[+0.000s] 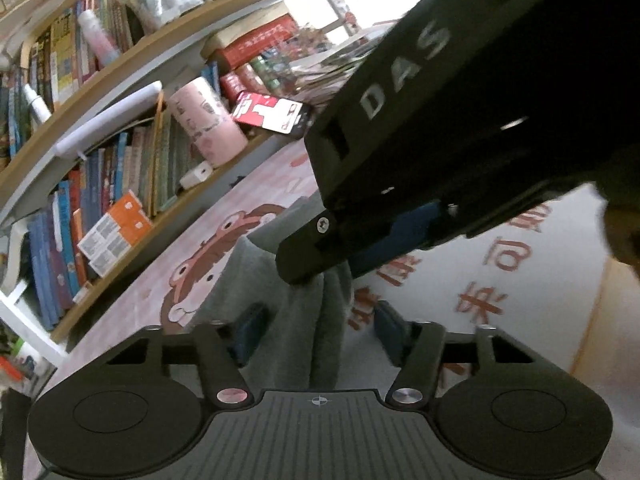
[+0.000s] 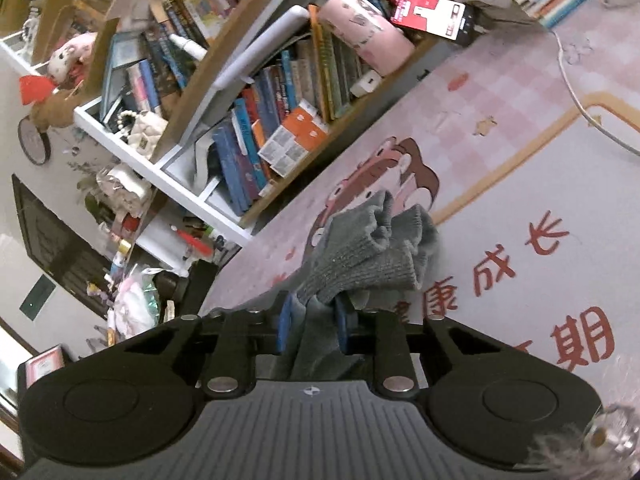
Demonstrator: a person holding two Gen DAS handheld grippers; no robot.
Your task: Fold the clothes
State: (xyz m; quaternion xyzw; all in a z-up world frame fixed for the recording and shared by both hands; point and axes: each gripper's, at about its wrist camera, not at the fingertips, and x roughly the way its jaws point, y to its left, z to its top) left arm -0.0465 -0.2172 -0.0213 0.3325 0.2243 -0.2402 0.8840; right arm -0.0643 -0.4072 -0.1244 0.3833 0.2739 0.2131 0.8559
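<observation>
1. Here, left wrist view: the left tool point(image 1: 316, 332) has its blue fingers point(image 1: 250, 330) spread wide, with the grey knit garment point(image 1: 320, 320) bunched between them and not visibly pinched by either pad.
2. Same view: the right tool point(image 1: 320, 268) comes in from the upper right, a black body marked "DAS", and its tip sits on the grey cloth; its grip cannot be told from this angle.
3. The garment lies on the pink cartoon-print mat point(image 1: 248, 200) covering the desk, over the brown cartoon figure.
4. Behind the mat runs a bookshelf point(image 1: 92, 184) packed with books, with a pink cylinder point(image 1: 206, 124) and a red-and-black box point(image 1: 272, 114) lying on it.
5. Now right wrist view: the right tool point(image 2: 312, 326) is narrow, its blue pads point(image 2: 285, 328) clamped on a fold of the grey knit garment point(image 2: 368, 252).
6. The ribbed cuff ends of the garment bunch up just past the fingertips, raised above the mat point(image 2: 500, 128).
7. The mat's white part bears red characters; a white cable point(image 2: 576, 96) crosses its upper right.
8. The bookshelf point(image 2: 256, 120) stands at the left, with clutter further left, partly blurred.
</observation>
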